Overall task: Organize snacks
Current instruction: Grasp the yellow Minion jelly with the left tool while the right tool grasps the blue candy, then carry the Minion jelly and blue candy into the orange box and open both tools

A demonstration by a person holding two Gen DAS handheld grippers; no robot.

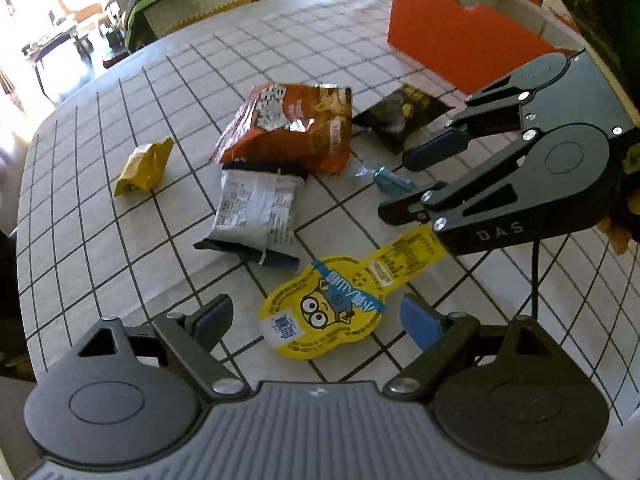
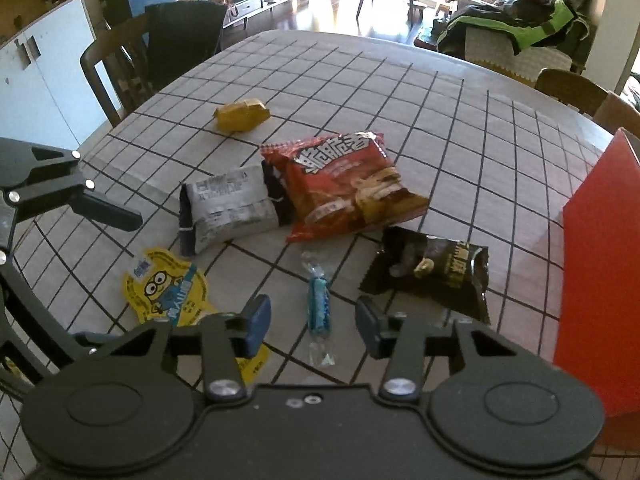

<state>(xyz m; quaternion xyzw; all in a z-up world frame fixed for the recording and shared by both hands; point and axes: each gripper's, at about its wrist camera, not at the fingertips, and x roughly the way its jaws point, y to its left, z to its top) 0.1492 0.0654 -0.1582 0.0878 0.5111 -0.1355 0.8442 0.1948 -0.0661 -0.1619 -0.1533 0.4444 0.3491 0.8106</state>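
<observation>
Snacks lie loose on a counter (image 2: 460, 128) covered by a pale cloth with a black grid. Six are in view, one of each: a puffy red chip bag (image 2: 344, 184) of crinkled foil; a silver-grey packet (image 2: 230, 206) with dark ends, tucked against it; a black foil pouch (image 2: 432, 272); a crumpled yellow wrapper (image 2: 242, 114) lying well apart; a flat, glossy yellow cartoon pack (image 1: 320, 310) with a long tab; and a small blue candy (image 2: 319, 308) in clear twisted wrap. One orange cardboard box (image 1: 460, 36) stands open at the counter's edge.

The left hand-held gripper (image 1: 316, 318) is spread wide, its two blue pads on either side of the cartoon pack's round end, not pressing it. The right hand-held gripper (image 2: 312, 326) is about half open, with the candy lying lengthwise between its fingers; the pads stand clear of it on both sides. Neither has hold of anything.
</observation>
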